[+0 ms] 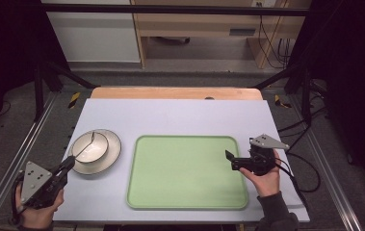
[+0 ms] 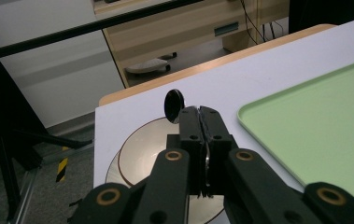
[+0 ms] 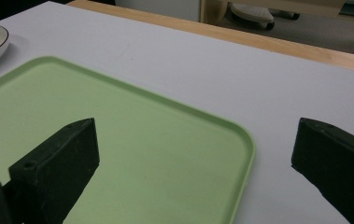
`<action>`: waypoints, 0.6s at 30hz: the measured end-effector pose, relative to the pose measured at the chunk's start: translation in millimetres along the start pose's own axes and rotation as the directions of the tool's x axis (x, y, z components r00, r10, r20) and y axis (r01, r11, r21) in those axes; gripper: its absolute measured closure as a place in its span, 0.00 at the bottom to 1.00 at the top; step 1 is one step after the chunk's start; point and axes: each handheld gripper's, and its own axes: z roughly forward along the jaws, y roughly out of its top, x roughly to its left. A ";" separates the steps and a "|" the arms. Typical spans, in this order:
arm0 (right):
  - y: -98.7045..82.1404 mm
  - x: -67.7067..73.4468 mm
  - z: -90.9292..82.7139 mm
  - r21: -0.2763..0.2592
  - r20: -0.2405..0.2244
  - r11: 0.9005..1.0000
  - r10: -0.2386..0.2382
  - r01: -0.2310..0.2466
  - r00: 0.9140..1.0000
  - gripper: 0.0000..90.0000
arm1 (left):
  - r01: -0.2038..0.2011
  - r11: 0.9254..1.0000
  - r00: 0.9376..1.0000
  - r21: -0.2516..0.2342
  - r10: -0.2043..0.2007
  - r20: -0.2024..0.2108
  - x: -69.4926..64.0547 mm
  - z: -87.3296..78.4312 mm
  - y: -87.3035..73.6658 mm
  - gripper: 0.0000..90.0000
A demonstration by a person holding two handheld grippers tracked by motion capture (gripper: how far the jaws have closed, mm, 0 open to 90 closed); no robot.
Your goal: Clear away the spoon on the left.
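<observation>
Two claws sit low over my bench from the high view: the left claw (image 1: 67,166) points at a cream bowl (image 1: 90,147) on a matching dark-rimmed plate (image 1: 113,153), the right claw (image 1: 229,159) at the pale green tray (image 1: 188,172). In the left gripper view, its jaws are pressed together, empty, above the bowl (image 2: 139,156). In the right gripper view, jaws spread wide over the tray's corner (image 3: 165,154).

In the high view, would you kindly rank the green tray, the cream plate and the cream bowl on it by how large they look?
1. The flat green plastic tray looks largest.
2. The round cream plate with a dark rim comes next.
3. The cream bowl resting on that plate looks smallest.
All lie about equally far from the camera, so the ranking seems reliable.
</observation>
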 end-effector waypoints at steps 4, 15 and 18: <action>-0.2 0.3 0.7 0.002 0.000 1.000 0.000 0.000 1.000 0.01 | -0.004 1.000 1.000 -0.004 0.004 0.010 -3.9 1.3 1.3 0.99; 0.0 0.4 0.5 0.000 -0.002 1.000 0.004 -0.004 1.000 0.01 | -0.025 1.000 0.999 -0.013 0.025 0.032 -14.5 2.9 5.2 0.99; 0.0 0.0 0.2 0.000 0.000 1.000 0.000 0.000 1.000 0.01 | -0.031 0.999 0.999 -0.015 0.031 0.038 -17.4 4.0 6.3 0.99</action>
